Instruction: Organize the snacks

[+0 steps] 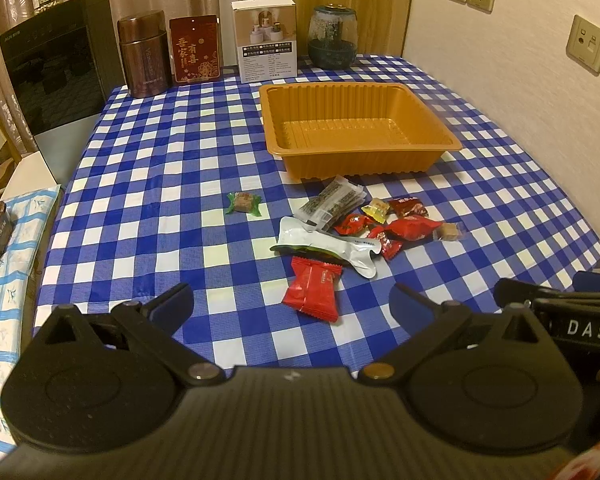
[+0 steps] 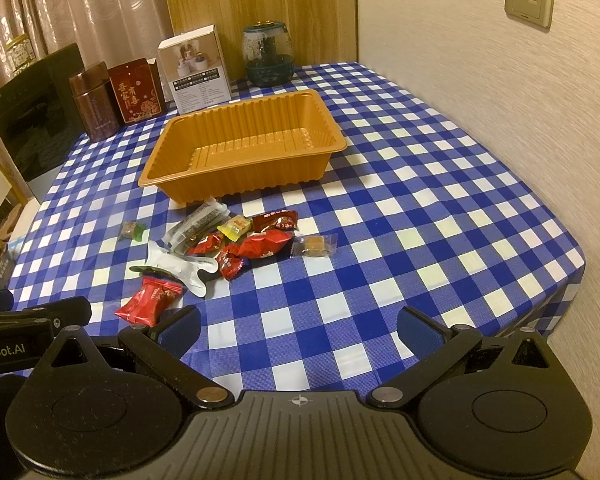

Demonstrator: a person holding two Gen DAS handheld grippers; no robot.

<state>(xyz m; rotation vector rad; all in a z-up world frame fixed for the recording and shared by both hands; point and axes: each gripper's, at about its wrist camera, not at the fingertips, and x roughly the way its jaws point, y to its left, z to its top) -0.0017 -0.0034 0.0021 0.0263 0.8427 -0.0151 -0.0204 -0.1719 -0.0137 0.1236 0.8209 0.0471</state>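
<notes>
An orange ribbed tray (image 1: 364, 152) (image 2: 236, 178) stands empty on the blue checked tablecloth. In front of it lies a loose pile of wrapped snacks (image 1: 380, 224) (image 2: 240, 240): red packets, a yellow one, dark bars, a white pouch (image 1: 332, 246) (image 2: 184, 268). A red packet (image 1: 312, 290) (image 2: 150, 300) lies nearest me, and a green-wrapped candy (image 1: 244, 203) (image 2: 134, 231) sits apart to the left. My left gripper (image 1: 292, 300) is open and empty, just short of the red packet. My right gripper (image 2: 298, 328) is open and empty above bare cloth, right of the pile.
At the table's back stand a brown tin (image 1: 144, 56), a red box (image 1: 195, 49), a white carton (image 1: 266, 38) and a glass jar (image 1: 332, 36). A black appliance (image 1: 56, 68) is at the left. A wall (image 2: 480, 80) borders the right side. The table's near right corner (image 2: 572, 268) drops off.
</notes>
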